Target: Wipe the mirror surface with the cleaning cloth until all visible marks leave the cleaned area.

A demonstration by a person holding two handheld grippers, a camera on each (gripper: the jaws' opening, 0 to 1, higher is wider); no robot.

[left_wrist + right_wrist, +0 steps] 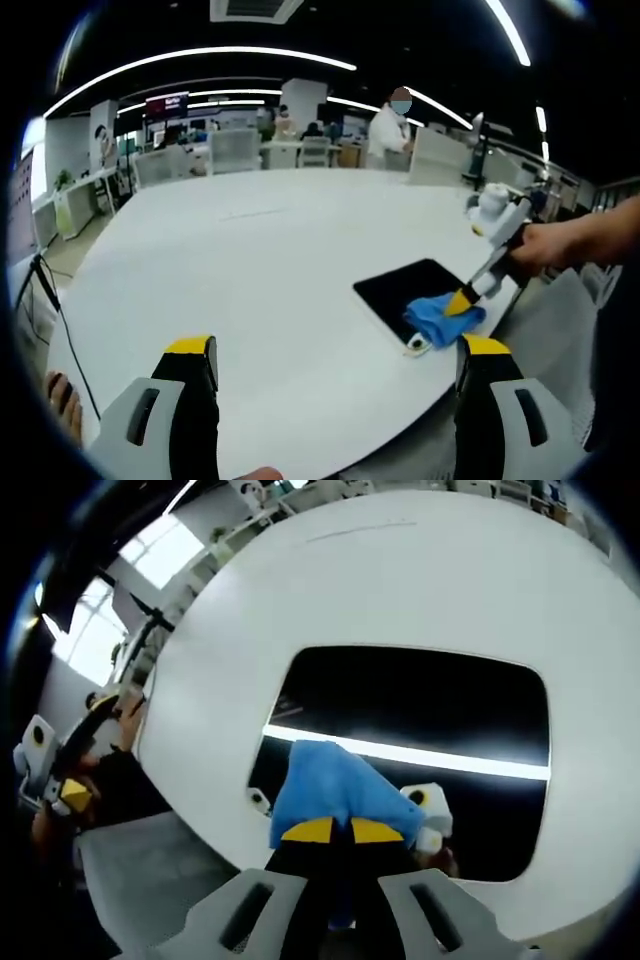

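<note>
The right tool [332,832] pinches the soft, limp blue cleaning cloth [335,785] against the dark rectangular mirror [420,695] on the white tabletop [250,260]; bunched folds grip best. The left tool [335,365] hangs open, empty.

No legible text; distant wall screen [167,104] too blurred to read.

White table [250,250] broad and bare beyond mirror [405,290]; cloth [440,318] covers mirror's near corner.

Blue cloth [335,790] bunched on dark flat mirror [420,710]
</note>
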